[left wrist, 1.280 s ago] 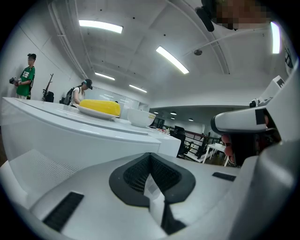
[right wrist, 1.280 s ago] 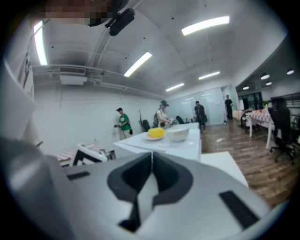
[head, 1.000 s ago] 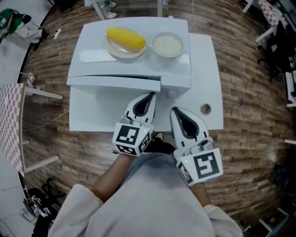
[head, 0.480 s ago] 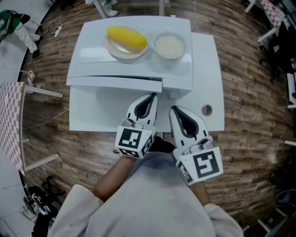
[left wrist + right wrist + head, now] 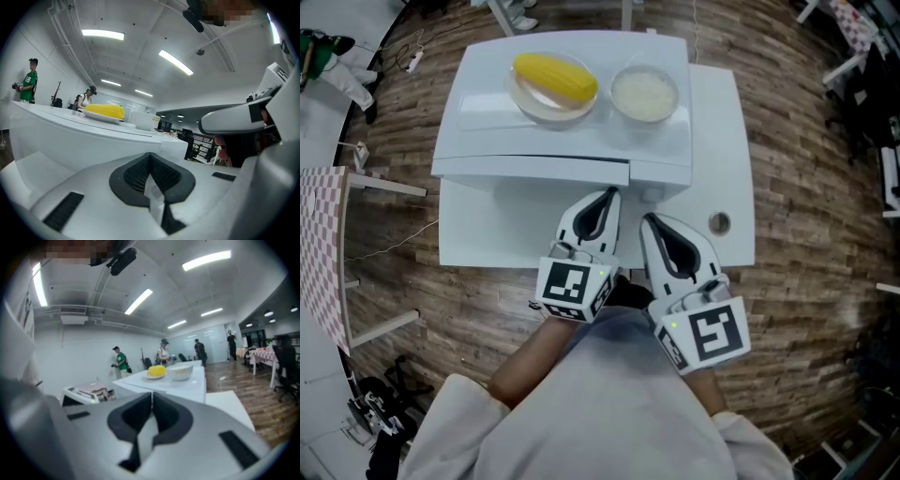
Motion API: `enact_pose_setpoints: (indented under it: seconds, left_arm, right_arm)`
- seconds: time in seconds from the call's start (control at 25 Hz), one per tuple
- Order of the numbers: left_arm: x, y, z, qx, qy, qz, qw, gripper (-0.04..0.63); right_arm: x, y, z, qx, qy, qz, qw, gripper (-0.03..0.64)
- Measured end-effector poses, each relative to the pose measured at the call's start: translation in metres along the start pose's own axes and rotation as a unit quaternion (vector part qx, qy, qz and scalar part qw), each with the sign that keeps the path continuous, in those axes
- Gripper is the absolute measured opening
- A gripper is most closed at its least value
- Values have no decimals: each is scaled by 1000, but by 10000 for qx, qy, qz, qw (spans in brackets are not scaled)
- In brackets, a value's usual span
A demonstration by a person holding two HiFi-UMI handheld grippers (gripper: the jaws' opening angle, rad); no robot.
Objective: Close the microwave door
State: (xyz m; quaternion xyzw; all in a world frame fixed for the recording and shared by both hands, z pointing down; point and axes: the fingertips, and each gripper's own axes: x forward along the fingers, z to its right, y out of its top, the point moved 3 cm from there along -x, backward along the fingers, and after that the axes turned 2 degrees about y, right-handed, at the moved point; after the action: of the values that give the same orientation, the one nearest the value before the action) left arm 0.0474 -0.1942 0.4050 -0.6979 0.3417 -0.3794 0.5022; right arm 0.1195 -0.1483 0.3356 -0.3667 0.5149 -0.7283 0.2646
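Note:
A white microwave (image 5: 572, 141) stands on a white table (image 5: 722, 131), seen from above. Its door (image 5: 530, 169) forms the front edge and lies close against the body; I cannot tell whether it is fully latched. On the microwave's top sit a plate with a yellow corn cob (image 5: 555, 77) and a bowl of rice (image 5: 644, 94). My left gripper (image 5: 605, 194) and right gripper (image 5: 649, 220) hover side by side just in front of the door, both shut and empty. In the left gripper view the corn cob (image 5: 104, 111) shows beyond the shut left gripper (image 5: 150, 157).
A round cable hole (image 5: 718, 223) is in the table at the right. A checked table (image 5: 319, 253) stands to the left on the wooden floor. Office chairs (image 5: 872, 103) are at the right. Several people (image 5: 121, 363) stand far off in the room.
Both grippers have hardly moved; the head view has only shifted slightly.

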Motion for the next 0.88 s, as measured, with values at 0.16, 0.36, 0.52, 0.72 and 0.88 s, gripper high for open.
enact_pose_setpoints:
  seconds: [0.16, 0.36, 0.52, 0.72, 0.88]
  left_arm:
    - [8, 1, -3, -27, 16, -51, 10000, 9]
    - [9, 2, -4, 6, 35, 8, 10000, 9]
    - [10, 2, -4, -2, -30, 29, 10000, 9]
    - [9, 1, -3, 17, -44, -13, 10000, 9]
    - [9, 2, -3, 36, -64, -28, 10000, 9]
  right_arm:
    - [3, -1, -1, 2, 34, -15, 10000, 23]
    - [4, 1, 0, -1, 24, -10, 10000, 23]
    - [5, 2, 3, 16, -5, -12, 10000, 23]
    - [7, 1, 3, 22, -7, -13, 10000, 23]
    - [7, 2, 1, 14, -11, -7, 10000, 23]
